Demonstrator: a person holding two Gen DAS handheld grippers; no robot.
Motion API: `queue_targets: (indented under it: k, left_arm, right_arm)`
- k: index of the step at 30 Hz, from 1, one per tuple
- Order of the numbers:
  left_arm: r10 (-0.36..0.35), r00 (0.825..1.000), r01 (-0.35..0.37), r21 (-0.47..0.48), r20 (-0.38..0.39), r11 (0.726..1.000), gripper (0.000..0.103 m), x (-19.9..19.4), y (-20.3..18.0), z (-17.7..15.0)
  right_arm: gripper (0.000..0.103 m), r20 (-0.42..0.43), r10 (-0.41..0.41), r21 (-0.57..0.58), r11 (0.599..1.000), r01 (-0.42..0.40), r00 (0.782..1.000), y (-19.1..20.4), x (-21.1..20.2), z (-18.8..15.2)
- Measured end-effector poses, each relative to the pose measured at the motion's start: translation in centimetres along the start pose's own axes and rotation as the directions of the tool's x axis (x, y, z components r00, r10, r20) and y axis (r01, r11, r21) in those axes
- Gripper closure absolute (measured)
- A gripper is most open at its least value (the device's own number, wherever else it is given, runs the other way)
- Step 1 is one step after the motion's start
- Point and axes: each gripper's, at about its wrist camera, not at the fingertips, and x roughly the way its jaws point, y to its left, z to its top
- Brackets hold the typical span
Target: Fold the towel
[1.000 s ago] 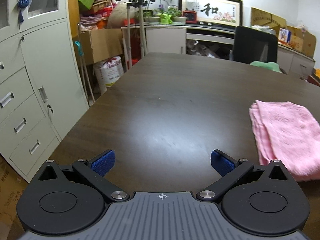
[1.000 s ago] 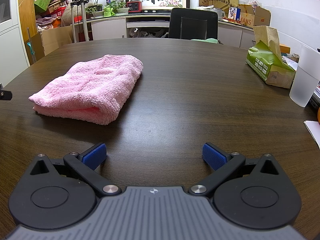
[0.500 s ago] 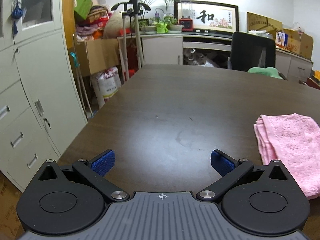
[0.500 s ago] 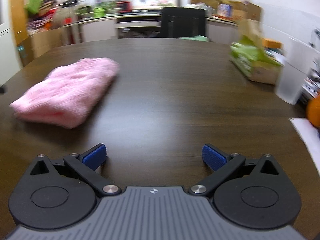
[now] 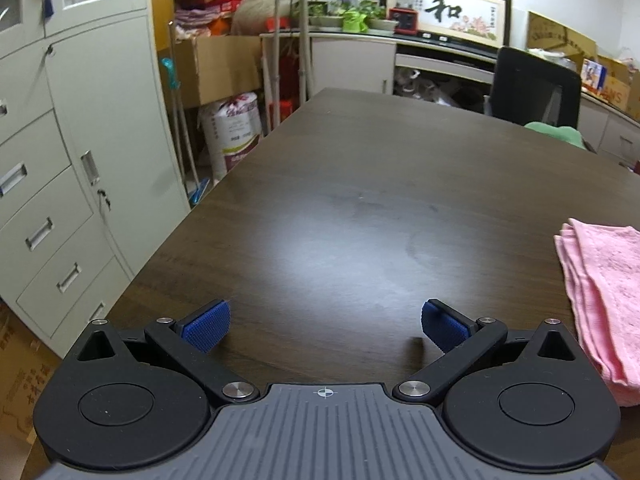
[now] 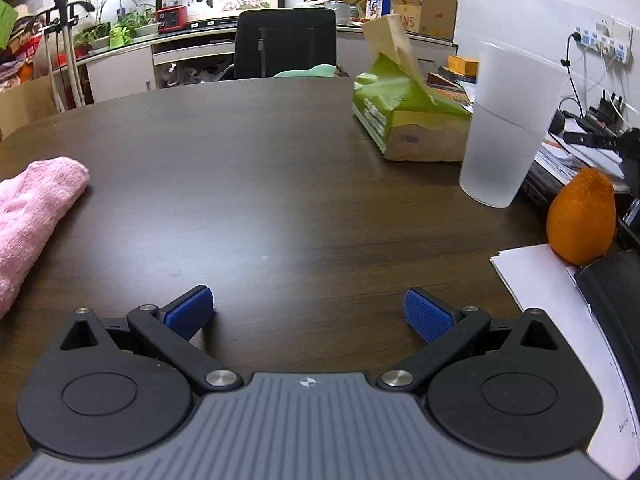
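A pink towel [image 5: 608, 292] lies folded in layers on the dark wooden table [image 5: 360, 184], at the right edge of the left wrist view. The same towel [image 6: 32, 208] shows at the left edge of the right wrist view. My left gripper [image 5: 325, 326] hangs open over bare table, left of the towel and apart from it. My right gripper [image 6: 308, 314] is open too, over bare table to the right of the towel. Nothing sits between either pair of blue pads.
On the right side stand a frosted plastic cup [image 6: 508, 124], a green tissue pack [image 6: 404, 120], an orange fruit [image 6: 580, 216] and white papers [image 6: 560, 312]. A black chair [image 6: 286, 44] is at the far end. Grey cabinets [image 5: 72, 152] flank the table's left edge.
Both grippers have swung away from the towel: the left view turned left, the right view turned right, so the towel slid to each frame's edge. Both stayed open.
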Motion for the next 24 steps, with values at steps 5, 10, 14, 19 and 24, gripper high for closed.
queue_targets:
  k: [5,10,14,19,24]
  left_arm:
    - [0.024,1.0,-0.024,0.029,0.007,0.999,0.0,0.3,0.3,-0.2]
    - [0.031,0.999,-0.031,0.024,0.013,0.999,0.0,0.4,1.0,-0.1]
    - [0.044,0.999,-0.044,0.009,0.019,0.999,0.0,0.4,1.8,-0.2]
    - [0.048,0.999,-0.048,-0.018,0.019,0.999,0.0,0.1,3.3,-0.4]
    - [0.066,0.997,-0.064,-0.036,0.04,0.997,0.0,-0.3,4.7,-1.0]
  right_arm:
    - [0.0,0.016,0.01,0.006,1.0,-0.01,1.0,-2.1,0.2,-0.1]
    - [0.0,0.014,0.011,0.009,1.0,-0.011,1.0,-4.1,0.3,-0.1]
    - [0.0,0.014,0.025,-0.001,1.0,-0.024,1.0,-4.7,0.4,-0.2]
    - [0.0,0.013,0.023,-0.004,1.0,-0.023,1.0,-4.7,0.3,-0.2]
    - [0.0,0.012,0.023,-0.004,1.0,-0.023,1.0,-4.6,0.3,-0.2]
